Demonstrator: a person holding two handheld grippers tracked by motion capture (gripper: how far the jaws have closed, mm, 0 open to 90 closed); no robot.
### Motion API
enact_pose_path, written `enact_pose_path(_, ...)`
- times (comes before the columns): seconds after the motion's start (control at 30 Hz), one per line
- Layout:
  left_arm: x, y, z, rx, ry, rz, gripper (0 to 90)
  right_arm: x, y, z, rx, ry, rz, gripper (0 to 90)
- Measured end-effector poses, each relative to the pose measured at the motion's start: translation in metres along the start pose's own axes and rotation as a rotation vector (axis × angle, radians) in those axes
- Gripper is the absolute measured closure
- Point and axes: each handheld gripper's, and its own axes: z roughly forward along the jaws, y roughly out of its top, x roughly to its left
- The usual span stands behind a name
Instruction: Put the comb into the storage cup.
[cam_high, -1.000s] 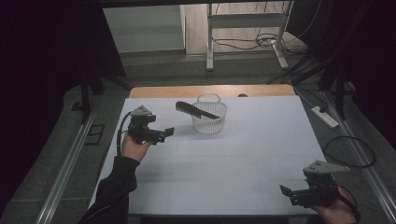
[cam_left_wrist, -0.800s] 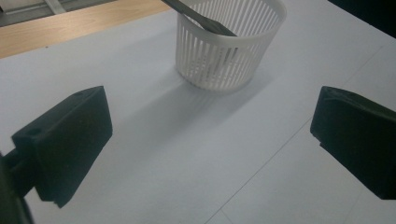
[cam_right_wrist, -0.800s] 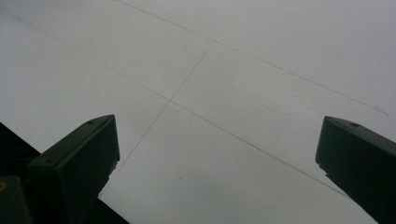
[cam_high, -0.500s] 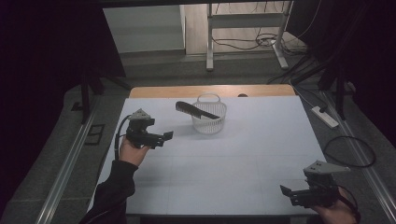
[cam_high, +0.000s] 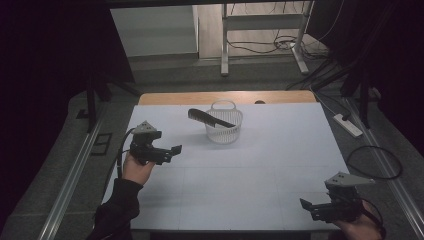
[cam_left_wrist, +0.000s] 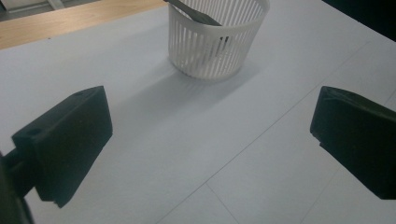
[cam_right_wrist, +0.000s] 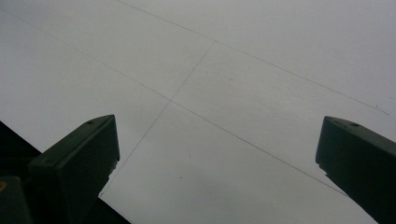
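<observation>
Near basket (cam_high: 224, 126), left gripper (cam_high: 171, 151) level, jaws apart, empty

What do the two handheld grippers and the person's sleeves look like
Both the left gripper and the right gripper are black, each with two blocky flat-faced jaws and a grey three-cornered plate on top. A black cable loops from the left one. The left arm wears a dark sleeve.

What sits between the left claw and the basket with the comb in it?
Nothing visible does. The left claw is open and empty, and only bare white table lies between it and the basket. The comb leans in the basket, one end sticking out past the rim.
</observation>
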Motion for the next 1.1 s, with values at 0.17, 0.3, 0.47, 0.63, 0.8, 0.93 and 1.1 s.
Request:
enact_pose_path(0.17, -0.003, -0.004, -0.006, -0.001, -0.003, 0.002, 0.0, 0.000, 0.000, 0.000, -0.003, -0.003, 0.003, 0.0)
enact_pose_path(0.3, -0.006, -0.008, -0.010, -0.001, -0.002, 0.007, 0.0, 0.000, 0.000, 0.000, -0.005, -0.005, 0.003, 0.0)
enact_pose_path(0.47, -0.009, -0.014, -0.015, 0.001, 0.000, 0.023, 0.0, 0.000, 0.000, -0.001, -0.006, -0.009, 0.000, 0.0)
enact_pose_path(0.63, -0.011, -0.019, -0.020, 0.002, 0.002, 0.023, 0.0, 0.000, 0.000, -0.001, -0.008, -0.009, 0.001, 0.0)
enact_pose_path(0.8, -0.012, -0.023, -0.027, -0.008, 0.006, 0.025, 0.0, 0.000, 0.000, 0.000, -0.006, -0.004, 0.004, 0.0)
enact_pose_path(0.93, -0.016, -0.027, -0.032, -0.034, 0.007, 0.039, 0.0, -0.001, 0.000, -0.001, -0.008, -0.006, 0.009, 0.0)
enact_pose_path(1.1, -0.020, -0.030, -0.037, -0.033, 0.007, 0.046, 0.0, 0.000, 0.000, -0.001, -0.007, -0.007, 0.004, 0.0)
